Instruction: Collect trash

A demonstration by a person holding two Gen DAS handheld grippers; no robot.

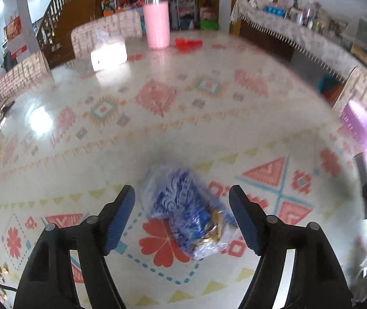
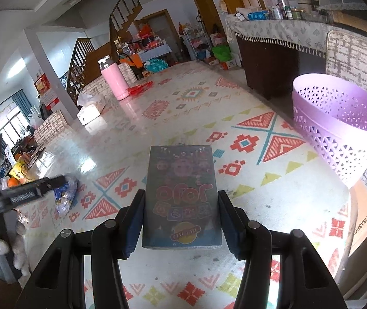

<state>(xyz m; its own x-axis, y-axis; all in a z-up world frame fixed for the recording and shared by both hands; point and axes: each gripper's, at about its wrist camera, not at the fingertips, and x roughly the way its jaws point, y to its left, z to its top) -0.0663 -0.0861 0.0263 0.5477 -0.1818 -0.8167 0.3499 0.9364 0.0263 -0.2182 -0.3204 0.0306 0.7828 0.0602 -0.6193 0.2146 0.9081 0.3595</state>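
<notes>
A crumpled blue and clear plastic wrapper [image 1: 183,211] lies on the patterned tablecloth [image 1: 157,134]. My left gripper [image 1: 182,189] is open and straddles it, with a gap between each pad and the plastic. My right gripper [image 2: 182,193] is shut on a flat printed snack box [image 2: 180,175], holding it by its long sides just above the table. A purple lattice basket [image 2: 338,118] stands at the table's right edge, to the right of the box. The right wrist view shows the same wrapper [image 2: 66,198] at the left, under the blurred left tool.
A pink bottle [image 1: 156,23], a white tissue pack [image 1: 108,54] and a red wrapper [image 1: 188,43] sit at the table's far end. Chair backs [image 1: 106,33] line the far and left sides. A cloth-covered sideboard [image 2: 281,31] stands beyond the basket.
</notes>
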